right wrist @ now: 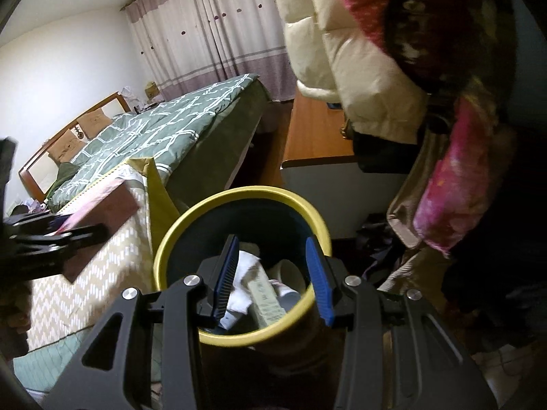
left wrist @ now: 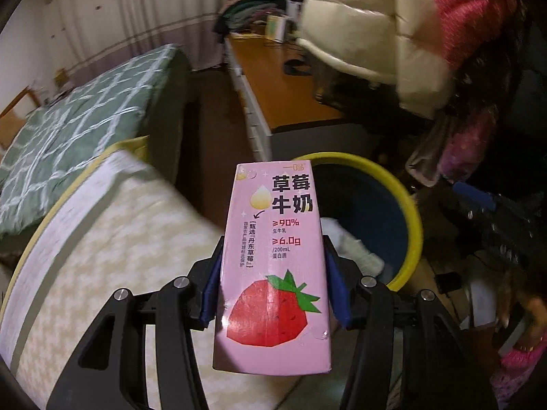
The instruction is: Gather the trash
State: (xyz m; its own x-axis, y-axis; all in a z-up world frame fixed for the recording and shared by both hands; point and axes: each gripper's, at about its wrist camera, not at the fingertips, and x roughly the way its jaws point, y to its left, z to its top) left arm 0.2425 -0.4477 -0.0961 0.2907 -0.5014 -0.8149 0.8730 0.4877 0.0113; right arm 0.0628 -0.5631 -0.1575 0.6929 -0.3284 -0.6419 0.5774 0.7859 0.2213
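Note:
My left gripper (left wrist: 273,273) is shut on a pink strawberry milk carton (left wrist: 273,256) and holds it upright, left of and above the yellow-rimmed blue trash bin (left wrist: 410,218). The same gripper and carton (right wrist: 99,212) show at the left of the right wrist view. My right gripper (right wrist: 273,273) is open and empty, directly above the bin (right wrist: 177,239). Inside the bin lie white tissue (right wrist: 246,273), a pale box (right wrist: 266,300) and a cup.
A cream patterned cushion or stool (left wrist: 102,256) stands left of the bin. A bed with a green quilt (right wrist: 164,130) is behind it. A wooden desk (right wrist: 314,136) and hanging coats (right wrist: 369,68) are at the right.

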